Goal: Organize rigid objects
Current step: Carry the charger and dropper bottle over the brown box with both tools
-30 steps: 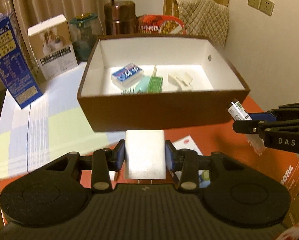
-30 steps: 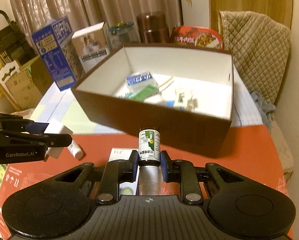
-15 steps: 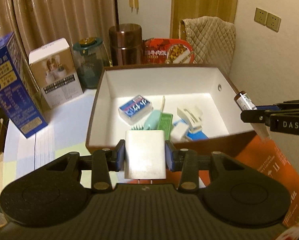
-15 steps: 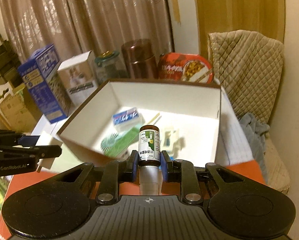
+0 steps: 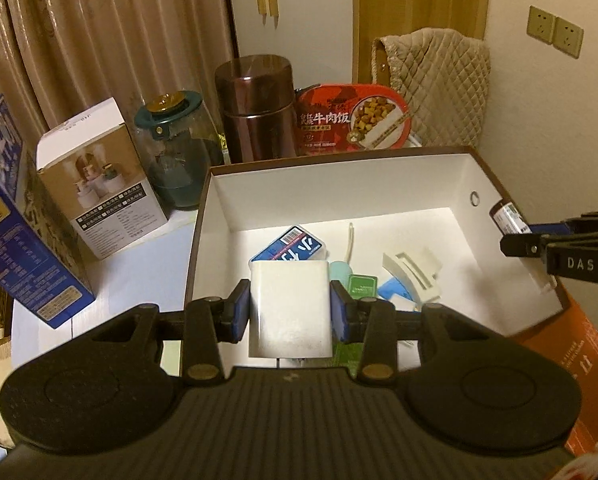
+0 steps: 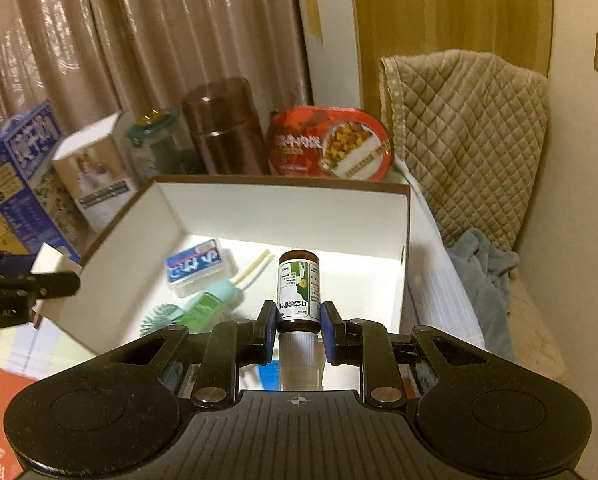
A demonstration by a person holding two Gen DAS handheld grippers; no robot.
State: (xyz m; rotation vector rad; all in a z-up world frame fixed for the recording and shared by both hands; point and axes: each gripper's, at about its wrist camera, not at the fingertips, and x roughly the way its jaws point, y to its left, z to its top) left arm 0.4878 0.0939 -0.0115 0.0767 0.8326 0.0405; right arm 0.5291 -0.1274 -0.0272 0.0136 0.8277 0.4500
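Two grippers over brown box [image 5: 383, 184]; left gripper [image 5: 291, 304] clamps white block [image 5: 290, 308]; right gripper [image 6: 299, 330] clamps small bottle [image 6: 298, 292].

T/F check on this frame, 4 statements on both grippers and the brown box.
1. The left gripper holds a white block. True.
2. The right gripper is empty. False: it is shut on a small brown bottle with a white cap.
3. The brown box is empty. False: a blue-and-white packet, a green item and white plastic pieces lie inside.
4. A red food tub stands behind the box. True.
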